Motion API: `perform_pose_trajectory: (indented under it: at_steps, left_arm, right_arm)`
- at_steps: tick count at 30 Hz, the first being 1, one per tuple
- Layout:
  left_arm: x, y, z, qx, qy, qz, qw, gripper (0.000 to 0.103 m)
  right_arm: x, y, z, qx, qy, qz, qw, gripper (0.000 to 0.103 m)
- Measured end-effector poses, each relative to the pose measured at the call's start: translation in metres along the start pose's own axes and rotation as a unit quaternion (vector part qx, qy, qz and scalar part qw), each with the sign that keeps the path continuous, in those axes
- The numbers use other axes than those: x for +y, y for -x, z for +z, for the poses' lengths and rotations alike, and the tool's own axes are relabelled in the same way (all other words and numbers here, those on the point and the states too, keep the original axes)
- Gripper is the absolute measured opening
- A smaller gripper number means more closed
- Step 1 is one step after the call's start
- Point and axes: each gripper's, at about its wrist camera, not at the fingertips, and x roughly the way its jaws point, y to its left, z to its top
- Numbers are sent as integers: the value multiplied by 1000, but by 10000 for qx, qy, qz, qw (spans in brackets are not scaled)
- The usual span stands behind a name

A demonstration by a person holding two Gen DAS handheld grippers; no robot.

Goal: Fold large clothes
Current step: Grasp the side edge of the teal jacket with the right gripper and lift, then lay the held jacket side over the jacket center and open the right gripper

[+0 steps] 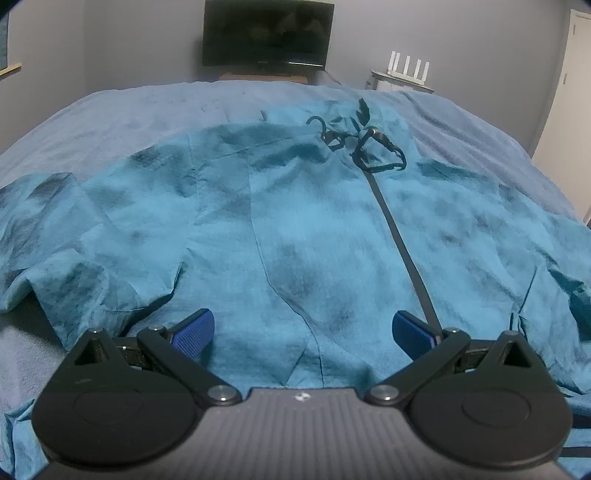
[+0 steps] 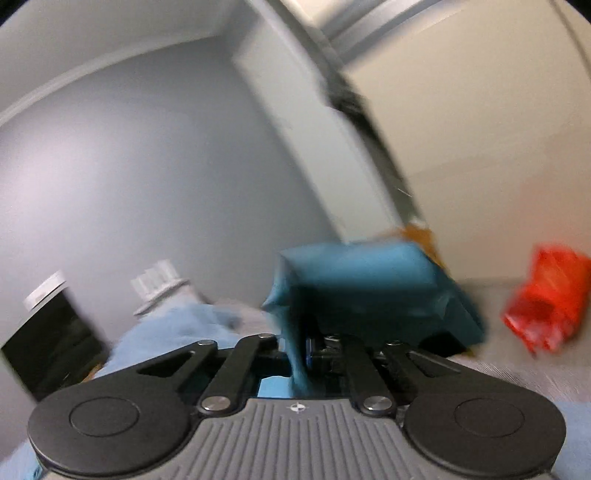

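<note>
A large teal garment with dark blotches lies spread over the bed, a black strap with buckles running down its right half. My left gripper hovers open just above its near hem, blue pads wide apart with only flat cloth below. In the blurred right wrist view my right gripper is shut on a fold of the teal garment, lifted off the bed; the cloth drapes over the fingertips and hides them.
A light blue bedspread covers the bed. Beyond it stand a dark television and a white router on a small stand. A door is at the right. A red bag lies on the floor.
</note>
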Motion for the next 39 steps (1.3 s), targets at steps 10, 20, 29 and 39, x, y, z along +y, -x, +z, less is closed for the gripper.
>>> perform_pose_trajectory:
  at_steps: [10, 20, 29, 39]
  left_arm:
    - [9, 6, -2, -92, 203, -106, 9997, 103]
    - [17, 9, -4, -167, 356, -253, 9989, 103]
    - [29, 4, -6, -58, 607, -323, 9976, 103]
    - [13, 1, -7, -37, 174, -205, 9996, 103]
  right_arm:
    - [191, 94, 21, -129, 1316, 2055, 9697, 4]
    - [332, 155, -84, 1628, 1763, 3559, 9032, 5]
    - [364, 200, -244, 2825, 2772, 3030, 8669, 35]
    - [358, 141, -223, 2929, 2263, 2699, 8889, 70]
